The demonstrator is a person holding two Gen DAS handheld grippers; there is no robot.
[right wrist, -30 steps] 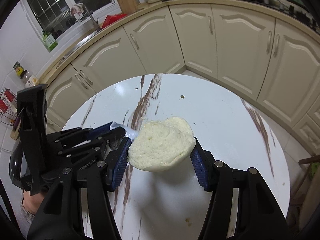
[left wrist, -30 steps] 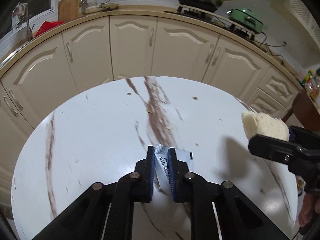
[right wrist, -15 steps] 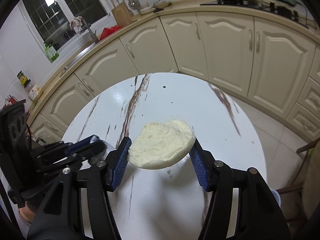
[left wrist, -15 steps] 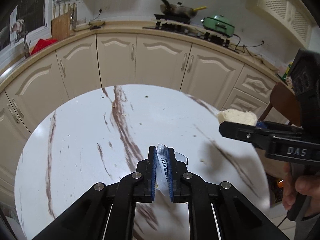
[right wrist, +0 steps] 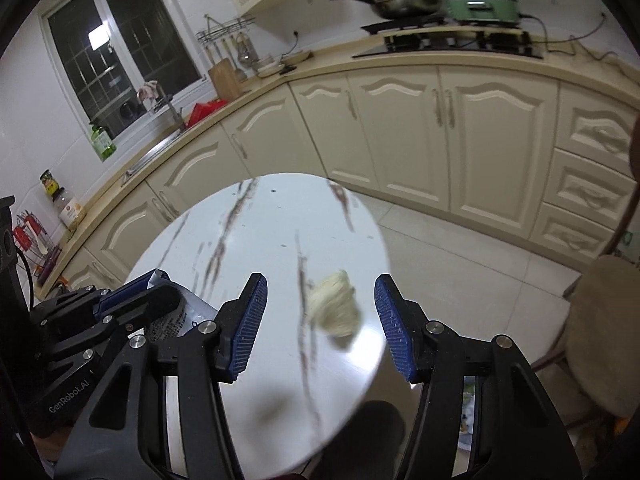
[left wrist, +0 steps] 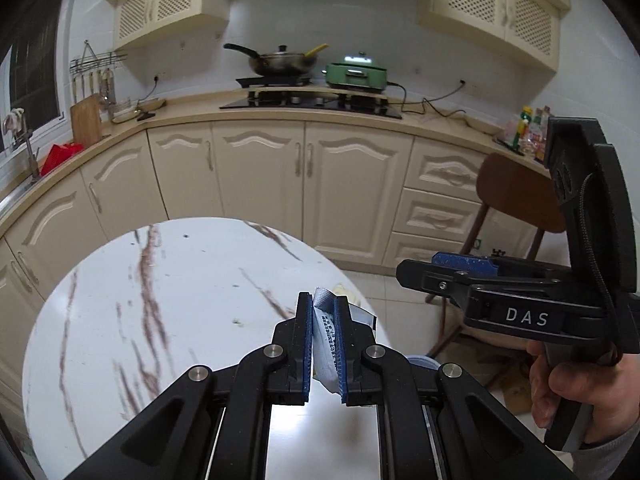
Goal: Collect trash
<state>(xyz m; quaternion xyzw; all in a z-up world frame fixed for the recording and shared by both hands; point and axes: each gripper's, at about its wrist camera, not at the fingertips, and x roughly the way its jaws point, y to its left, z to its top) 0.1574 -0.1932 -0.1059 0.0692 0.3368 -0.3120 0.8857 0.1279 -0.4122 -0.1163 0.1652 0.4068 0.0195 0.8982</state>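
My left gripper is shut on a silver printed wrapper and holds it above the round white marble table. It also shows at the left of the right wrist view. My right gripper is open. A pale piece of bread is between and below its jaws, blurred, free of both pads, over the table's right edge. In the left wrist view the right gripper is at the right, beyond the table edge.
Cream kitchen cabinets curve behind the table. A wooden chair stands at the right over the tiled floor. A cooktop with a pan and a green cooker sits on the counter.
My right gripper has opened and let go of the bread, which is now loose below the jaws. Both grippers have moved right, toward the table's edge. The left gripper still grips the wrapper.
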